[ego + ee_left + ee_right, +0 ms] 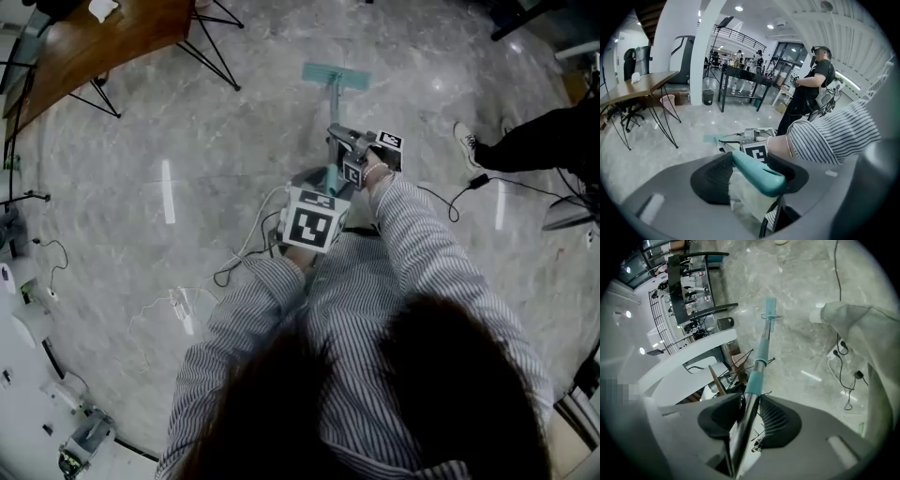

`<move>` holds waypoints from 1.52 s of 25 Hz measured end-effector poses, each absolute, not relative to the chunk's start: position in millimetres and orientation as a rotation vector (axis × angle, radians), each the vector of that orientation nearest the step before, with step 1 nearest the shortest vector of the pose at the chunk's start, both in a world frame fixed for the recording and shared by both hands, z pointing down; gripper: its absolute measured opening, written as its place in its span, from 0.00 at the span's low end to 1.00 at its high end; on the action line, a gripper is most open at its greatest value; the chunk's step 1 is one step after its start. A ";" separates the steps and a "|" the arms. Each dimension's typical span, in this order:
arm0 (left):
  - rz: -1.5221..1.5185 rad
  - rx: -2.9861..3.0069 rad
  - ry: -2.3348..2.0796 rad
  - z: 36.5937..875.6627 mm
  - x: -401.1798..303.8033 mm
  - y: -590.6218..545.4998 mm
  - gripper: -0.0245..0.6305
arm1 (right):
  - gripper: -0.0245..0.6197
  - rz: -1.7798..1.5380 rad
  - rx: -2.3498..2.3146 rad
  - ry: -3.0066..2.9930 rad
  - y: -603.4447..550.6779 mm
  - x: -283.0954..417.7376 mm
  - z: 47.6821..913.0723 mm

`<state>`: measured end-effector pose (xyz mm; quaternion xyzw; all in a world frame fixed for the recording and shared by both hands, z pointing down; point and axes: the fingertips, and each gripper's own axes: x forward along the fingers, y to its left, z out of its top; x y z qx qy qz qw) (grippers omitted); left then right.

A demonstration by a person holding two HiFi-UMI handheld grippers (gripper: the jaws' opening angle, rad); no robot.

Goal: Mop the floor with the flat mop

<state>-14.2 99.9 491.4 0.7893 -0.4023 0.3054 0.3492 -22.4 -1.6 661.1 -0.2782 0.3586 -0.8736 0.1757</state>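
Observation:
The flat mop has a teal head (336, 75) lying flat on the grey marble floor ahead of me, and its pole (332, 108) slopes back towards my hands. My right gripper (359, 148) is shut on the metal part of the pole (751, 405), below the teal sleeve; the mop head (769, 306) shows far down the pole. My left gripper (319, 192) sits nearer my body and is shut on the teal handle end (757, 172), which lies across its black pads (714, 177). The right gripper's marker cube (756, 152) shows just beyond it.
A wooden table (94, 42) on black legs stands at the far left. White and black cables (234, 262) and a power strip (183, 305) lie on the floor by my left side. Another person's leg and shoe (467, 145) are at the right, beside a black cable (450, 202).

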 end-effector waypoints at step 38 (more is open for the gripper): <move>0.741 1.965 -1.074 473.9 7.0 160.9 0.40 | 0.27 -2.442 -0.549 1.180 68.0 -14.3 634.8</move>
